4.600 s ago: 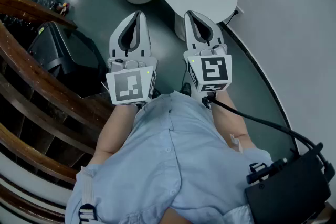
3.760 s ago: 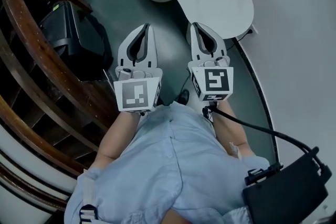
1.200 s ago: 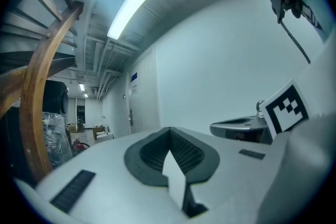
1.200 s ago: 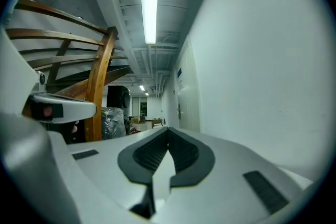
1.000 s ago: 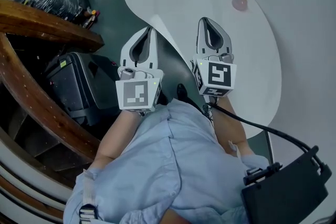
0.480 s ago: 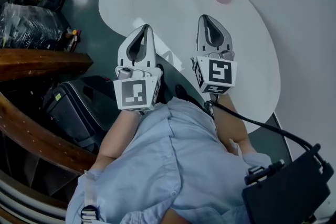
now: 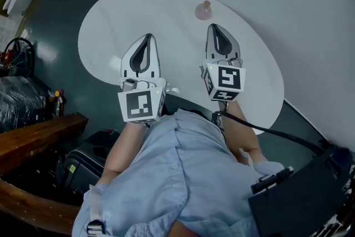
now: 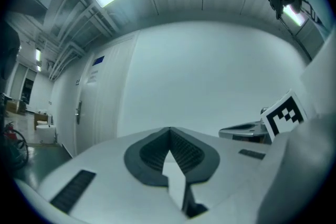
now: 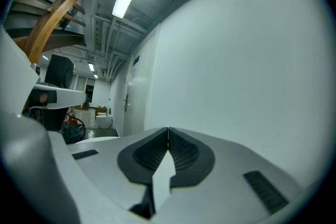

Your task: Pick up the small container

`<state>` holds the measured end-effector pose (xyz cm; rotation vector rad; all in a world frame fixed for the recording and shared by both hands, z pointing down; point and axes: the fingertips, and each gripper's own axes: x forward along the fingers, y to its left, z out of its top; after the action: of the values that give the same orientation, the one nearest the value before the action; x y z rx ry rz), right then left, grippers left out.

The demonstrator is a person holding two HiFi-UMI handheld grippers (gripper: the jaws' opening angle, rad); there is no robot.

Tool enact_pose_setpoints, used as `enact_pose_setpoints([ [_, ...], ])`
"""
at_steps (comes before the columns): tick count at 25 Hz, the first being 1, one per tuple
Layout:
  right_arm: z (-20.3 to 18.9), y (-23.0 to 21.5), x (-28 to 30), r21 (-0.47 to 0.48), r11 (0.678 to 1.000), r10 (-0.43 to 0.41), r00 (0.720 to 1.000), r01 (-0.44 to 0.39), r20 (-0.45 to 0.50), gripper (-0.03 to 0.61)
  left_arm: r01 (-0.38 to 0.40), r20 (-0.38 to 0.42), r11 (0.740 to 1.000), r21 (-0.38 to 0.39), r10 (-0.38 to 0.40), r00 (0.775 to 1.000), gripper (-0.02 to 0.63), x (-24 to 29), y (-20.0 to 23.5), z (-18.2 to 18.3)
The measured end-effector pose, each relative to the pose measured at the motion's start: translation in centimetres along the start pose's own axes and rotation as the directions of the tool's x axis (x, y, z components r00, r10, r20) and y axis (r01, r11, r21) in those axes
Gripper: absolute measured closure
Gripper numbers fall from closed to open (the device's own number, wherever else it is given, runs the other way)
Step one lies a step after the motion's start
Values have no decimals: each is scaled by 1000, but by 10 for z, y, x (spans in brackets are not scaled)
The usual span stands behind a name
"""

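Observation:
A small pink container [image 7: 203, 10] with a knob on top stands near the far edge of the white oval table [image 7: 111, 19], close to the wall. My right gripper [image 7: 217, 27] is shut and empty, held above the table just short of the container. My left gripper [image 7: 145, 37] is also shut and empty, held over the table's middle, left of the right one. The left gripper view shows shut jaws [image 8: 169, 129] pointing at a bare wall; the right gripper view shows shut jaws [image 9: 168, 129] against the wall. Neither gripper view shows the container.
A white wall [image 7: 288, 14] runs close behind the table. Dark green floor [image 7: 44, 36] lies to the left, with a wooden railing [image 7: 33, 136] and black cases [image 7: 83, 166] at the lower left. A black cable [image 7: 266, 133] trails from the right gripper.
The view has swung so the whole table now shows. The container sits closer to my right gripper's tips. Both grippers stay shut, side by side.

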<state>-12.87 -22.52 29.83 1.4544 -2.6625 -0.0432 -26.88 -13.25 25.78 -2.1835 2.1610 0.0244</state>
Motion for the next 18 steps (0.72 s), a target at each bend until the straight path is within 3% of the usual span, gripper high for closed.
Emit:
enact_pose_setpoints([
  [6,-12,-17,-6,-17,992,-121,993,122,10,577,113,-10,994,-7,-113,994,615,12,-10,-26],
  [11,-15,-21,-6,-21,988,-154,988,154,-2,577,144,-17,988,-59,-146,989,614,15,-16,-24],
  [14,-30,-28,-4,-2,987,-163,986,163,-32,577,172,-31,985,-12,-173,984,615,21,-19,-34],
  [18,-45,-31,4,26,986,-164,984,166,-69,577,184,-62,983,-4,-183,981,614,32,-19,-43],
])
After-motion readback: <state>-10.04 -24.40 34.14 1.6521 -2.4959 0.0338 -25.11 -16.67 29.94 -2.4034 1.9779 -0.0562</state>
